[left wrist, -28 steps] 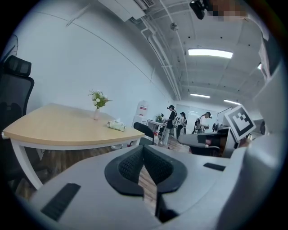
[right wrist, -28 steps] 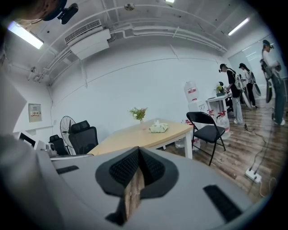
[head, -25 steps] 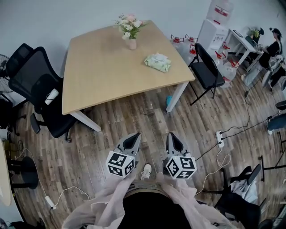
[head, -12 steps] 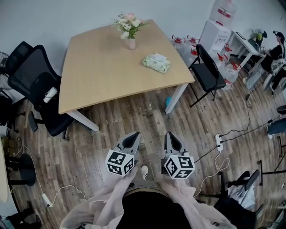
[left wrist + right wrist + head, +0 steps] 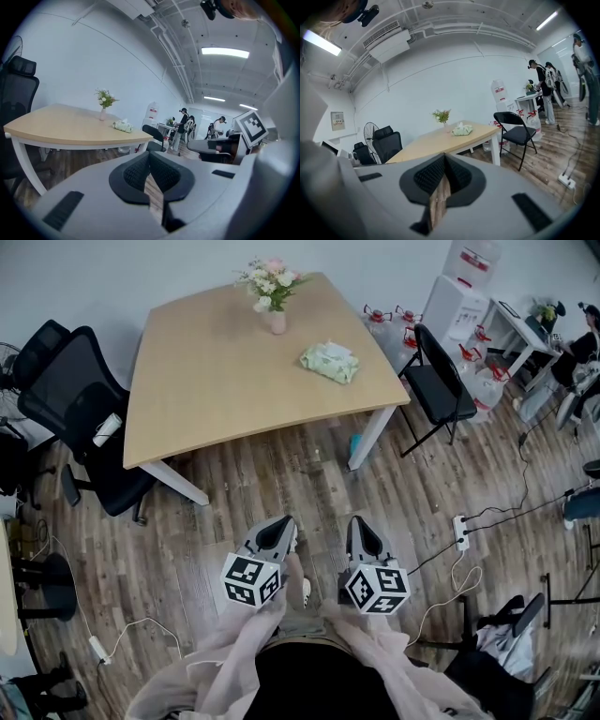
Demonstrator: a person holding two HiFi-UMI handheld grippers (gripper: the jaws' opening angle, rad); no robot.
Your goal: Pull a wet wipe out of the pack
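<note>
The pale green wet wipe pack (image 5: 330, 363) lies on the light wooden table (image 5: 216, 390), near its right side, with a white wipe sticking up from its top. It shows small and far off in the left gripper view (image 5: 123, 125) and the right gripper view (image 5: 462, 130). My left gripper (image 5: 285, 523) and right gripper (image 5: 356, 522) hang side by side over the wood floor, well short of the table, and point toward it. Both are shut with nothing between the jaws.
A vase of flowers (image 5: 269, 294) stands at the table's far edge. Black office chairs (image 5: 75, 418) stand left of the table, a black folding chair (image 5: 436, 381) to its right. A power strip and cables (image 5: 461, 531) lie on the floor at right. People stand far right (image 5: 182, 126).
Both grippers stay shut and keep about the same place in the head view. The table and floor have shifted only slightly in the picture.
</note>
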